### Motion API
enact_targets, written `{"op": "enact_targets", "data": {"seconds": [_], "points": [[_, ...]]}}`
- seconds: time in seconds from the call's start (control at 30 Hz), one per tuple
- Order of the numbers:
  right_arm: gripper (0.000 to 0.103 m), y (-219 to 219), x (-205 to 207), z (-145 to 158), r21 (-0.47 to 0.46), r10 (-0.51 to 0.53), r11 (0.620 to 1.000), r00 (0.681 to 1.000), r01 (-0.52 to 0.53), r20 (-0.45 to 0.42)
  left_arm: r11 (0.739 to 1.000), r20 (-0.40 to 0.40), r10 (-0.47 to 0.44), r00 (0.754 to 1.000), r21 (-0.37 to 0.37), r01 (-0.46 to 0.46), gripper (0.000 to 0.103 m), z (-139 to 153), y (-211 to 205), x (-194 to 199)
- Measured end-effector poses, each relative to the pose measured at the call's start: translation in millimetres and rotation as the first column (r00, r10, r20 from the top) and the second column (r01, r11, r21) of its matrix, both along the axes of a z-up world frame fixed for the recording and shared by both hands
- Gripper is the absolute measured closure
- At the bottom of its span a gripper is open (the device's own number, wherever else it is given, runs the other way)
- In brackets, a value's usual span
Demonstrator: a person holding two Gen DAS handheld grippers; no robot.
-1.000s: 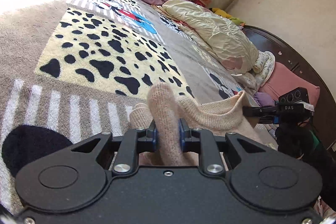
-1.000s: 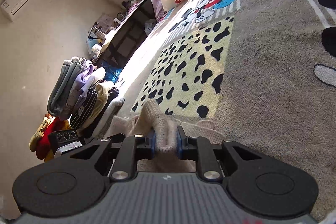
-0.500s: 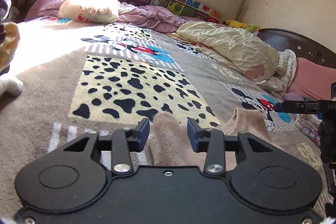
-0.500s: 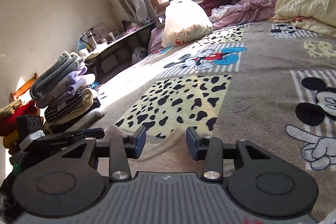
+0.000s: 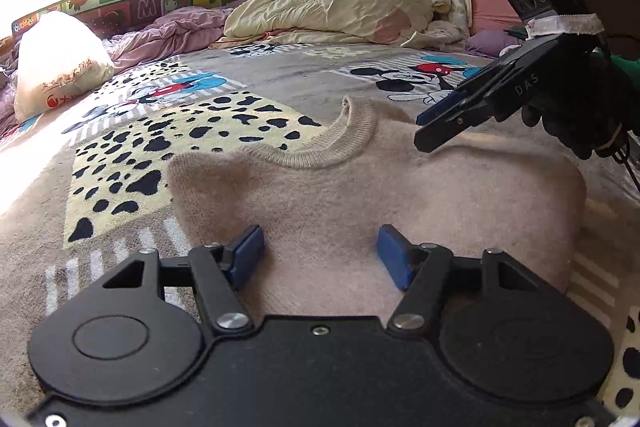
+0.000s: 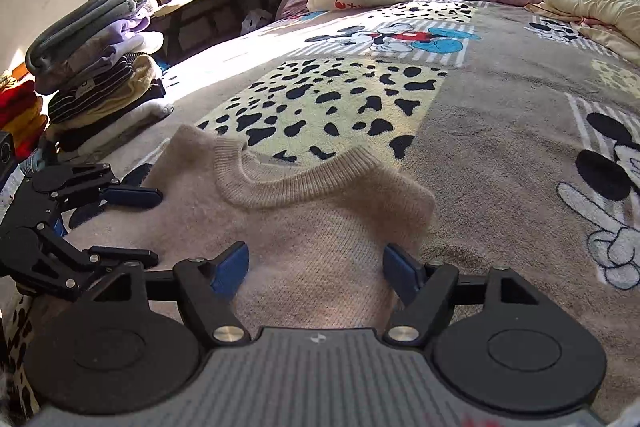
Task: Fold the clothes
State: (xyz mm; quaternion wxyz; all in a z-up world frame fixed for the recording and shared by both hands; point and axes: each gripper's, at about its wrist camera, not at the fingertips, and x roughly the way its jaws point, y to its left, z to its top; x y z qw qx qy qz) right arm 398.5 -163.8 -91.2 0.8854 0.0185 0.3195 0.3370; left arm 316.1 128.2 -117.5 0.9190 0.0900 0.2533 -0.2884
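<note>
Now both tongs are off the fabric. A second ago each was clenched on a bunched fold of the beige sweater (image 5: 360,195); half a second ago the jaws were already parting; at this point both sets stand wide apart with nothing between the pads.

Left to right:
- Stack of folded clothes (image 6: 96,75) sits well to the left of the left tongs, at the bed edge.
- Left tongs (image 5: 322,255): released, hovering just over the near part of the sweater, near its left shoulder. Can't tell if the pads brush the knit.
- Sweater lies spread on the cartoon-print blanket (image 5: 168,131), directly ahead of and under both tongs, ribbed collar (image 5: 320,151) on the far side, curling up a bit.
- Right tongs (image 6: 316,269): also released, low over the sweater's right side; the right shoulder corner sits just ahead of the right pad. In the left view they show from the side, gloved hand (image 5: 576,107) behind them.
- Crumpled cream quilt (image 5: 332,7) and pink pillow lie well beyond, far right.

My read: garment laid out, lay-down step done. No fold lines made yet as far as I can see. Next likely needs a regrasp at a side edge or shoulder to fold inward. Raised collar and the lumpy left shoulder may want flattening first.
</note>
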Motion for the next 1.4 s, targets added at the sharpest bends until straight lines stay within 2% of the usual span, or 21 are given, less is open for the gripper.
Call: {"op": "enact_targets", "data": {"seconds": [0.07,0.13,0.2,0.27,0.37,0.47,0.53,0.57,0.63,0.73,0.8,0.87,0.97,1.0,1.07,1.13,1.17,1.2,1.27,1.3,1.4], "points": [[0.03,1,3,11,0.035,0.013,0.999,0.999,-0.014,0.029,0.997,0.019,0.033,0.999,-0.065,-0.032,0.044,12,9,0],[0.028,10,14,11,-0.013,0.01,1.0,0.999,-0.01,0.044,0.981,0.039,0.104,0.994,-0.166,-0.096,0.044,23,19,8],[0.028,14,33,-6,-0.074,-0.031,0.997,0.999,0.033,0.029,0.976,0.031,0.136,0.99,-0.178,-0.129,0.044,20,19,20],[0.03,10,44,-21,-0.086,-0.093,0.992,0.996,0.093,0.005,0.964,-0.028,0.199,0.98,-0.175,-0.201,0.049,10,20,35],[0.031,-6,35,-30,0.031,-0.147,0.989,0.989,0.147,0.003,0.932,-0.088,0.236,0.968,-0.261,-0.251,0.049,11,36,38],[0.031,-4,19,-36,0.03,-0.13,0.991,0.99,0.128,0.063,0.898,-0.13,0.275,0.953,-0.318,-0.303,0.049,15,51,39],[0.03,5,18,-43,-0.013,-0.099,0.995,0.994,0.1,0.048,0.909,-0.162,0.264,0.951,-0.289,-0.302,0.049,7,47,42],[0.029,7,20,-45,-0.015,-0.093,0.995,0.995,0.094,0.034,0.915,-0.189,0.248,0.95,-0.277,-0.294,0.071,1,44,46],[0.03,5,23,-39,0.001,-0.109,0.994,0.994,0.109,0.017,0.9,-0.181,0.261,0.948,-0.309,-0.306,0.092,0,43,43],[0.031,11,14,-19,-0.08,-0.099,0.991,0.99,0.107,0.099,0.86,-0.158,0.296,0.942,-0.384,-0.334,0.092,12,54,33],[0.031,22,16,-22,-0.194,-0.066,0.978,0.995,0.08,0.076,0.874,-0.203,0.31,0.929,-0.325,-0.362,0.084,2,50,40],[0.031,24,8,-16,-0.209,-0.068,0.974,0.99,0.092,0.121,0.876,-0.202,0.332,0.921,-0.295,-0.381,0.06,0,48,41],[0.031,26,0,1,-0.162,-0.024,0.985,0.983,0.053,0.181,0.89,-0.074,0.374,0.924,-0.252,-0.38,0.057,26,49,24],[0.031,28,2,6,-0.141,0.0,0.99,0.983,0.027,0.185,0.902,-0.06,0.343,0.938,-0.258,-0.346,0.057,26,46,23],[0.031,35,21,2,-0.138,0.02,0.99,0.992,-0.003,0.127,0.923,-0.033,0.278,0.96,-0.269,-0.276,0.056,26,41,22],[0.03,36,47,-14,-0.071,0.02,0.997,1.0,-0.02,-0.003,0.938,-0.004,0.212,0.977,-0.278,-0.205,0.056,27,36,20],[0.029,34,58,-25,-0.019,0.02,1.0,0.996,-0.022,-0.084,0.944,-0.007,0.188,0.982,-0.276,-0.183,0.056,25,33,23],[0.029,32,65,-34,0.014,0.017,1.0,0.992,-0.016,-0.127,0.945,-0.068,0.197,0.978,-0.252,-0.208,0.056,14,32,36],[0.027,30,70,-44,0.044,0.007,0.999,0.989,-0.001,-0.15,0.945,-0.179,0.215,0.96,-0.211,-0.251,0.052,-7,31,59],[0.027,29,70,-43,0.054,0.003,0.999,0.987,0.006,-0.162,0.937,-0.199,0.219,0.955,-0.23,-0.263,0.051,-10,35,60],[0.032,28,49,-22,0.011,-0.01,1.0,0.995,0.011,-0.1,0.935,-0.164,0.235,0.958,-0.232,-0.269,0.052,4,39,43]]}}
